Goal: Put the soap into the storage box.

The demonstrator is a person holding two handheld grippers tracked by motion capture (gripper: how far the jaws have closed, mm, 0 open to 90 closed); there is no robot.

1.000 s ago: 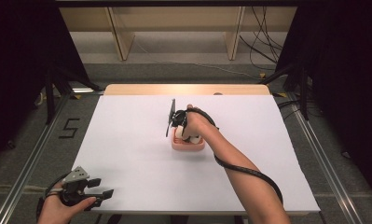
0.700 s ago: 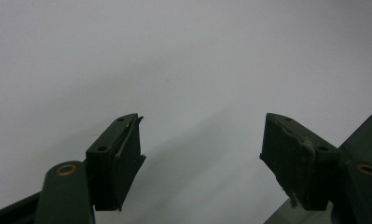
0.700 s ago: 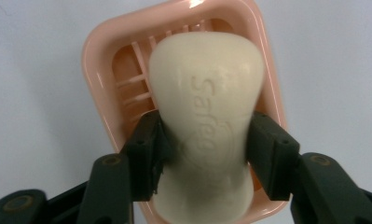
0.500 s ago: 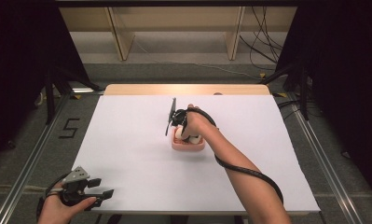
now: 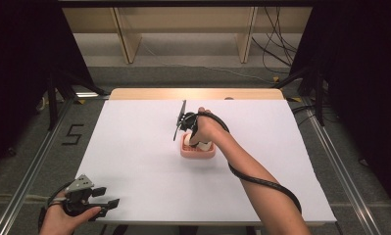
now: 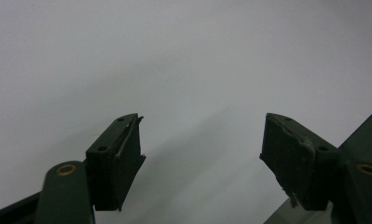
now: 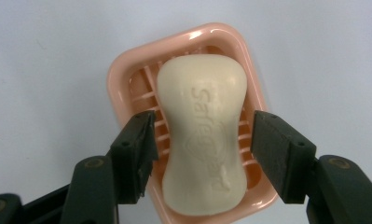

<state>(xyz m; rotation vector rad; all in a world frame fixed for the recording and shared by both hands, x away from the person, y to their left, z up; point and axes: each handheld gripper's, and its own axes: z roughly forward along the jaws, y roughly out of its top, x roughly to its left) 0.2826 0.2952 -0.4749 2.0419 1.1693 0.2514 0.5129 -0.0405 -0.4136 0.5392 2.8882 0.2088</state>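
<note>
Soap point(image 7: 202, 135) lies in the pink dish point(image 7: 123, 79) mid-table; the right gripper point(image 7: 202, 140) has just been opening, jaws either side, not pressing. Left gripper point(image 6: 200, 154) gapes empty at the near-left corner.

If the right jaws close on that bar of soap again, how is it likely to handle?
The soap bar looks solid, so probably stiff rather than squashy. Its smooth, rounded, waisted sides suggest it might slip between flat jaws. Lying flat in the pink soap dish, it seems unlikely to roll; the light-looking dish might slide on the table.
</note>
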